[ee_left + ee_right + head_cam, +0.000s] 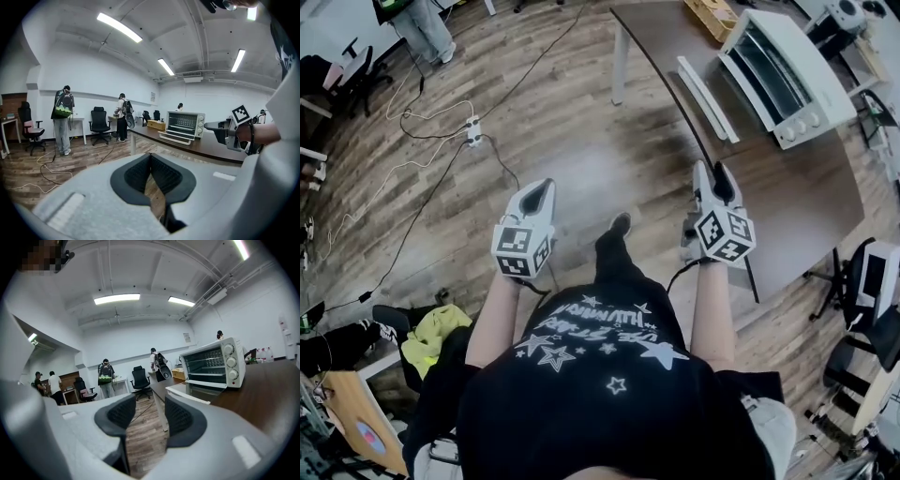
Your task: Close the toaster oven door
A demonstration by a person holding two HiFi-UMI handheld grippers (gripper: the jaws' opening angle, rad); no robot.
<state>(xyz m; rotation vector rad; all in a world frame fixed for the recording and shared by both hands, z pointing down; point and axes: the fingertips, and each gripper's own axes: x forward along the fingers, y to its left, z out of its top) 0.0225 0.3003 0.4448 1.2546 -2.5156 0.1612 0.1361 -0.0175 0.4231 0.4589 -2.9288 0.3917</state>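
Observation:
A white toaster oven [787, 80] stands on the dark brown table [806, 202] at the far right, its glass door [705, 98] folded down flat toward the table's left edge. In the left gripper view the toaster oven [185, 124] sits well ahead, with my right gripper's marker cube to its right. The toaster oven [213, 364] and lowered door [197, 392] are closer in the right gripper view. My left gripper [541, 189] hangs over the wooden floor, jaws shut and empty [150, 157]. My right gripper [715, 175] is at the table's near edge, open and empty [150, 411].
Cables and a power strip [473, 131] lie on the floor to the left. A cardboard box [712, 14] sits on the table behind the oven. Office chairs [867, 281] stand right of the table. Several people [63, 117] stand by desks at the far wall.

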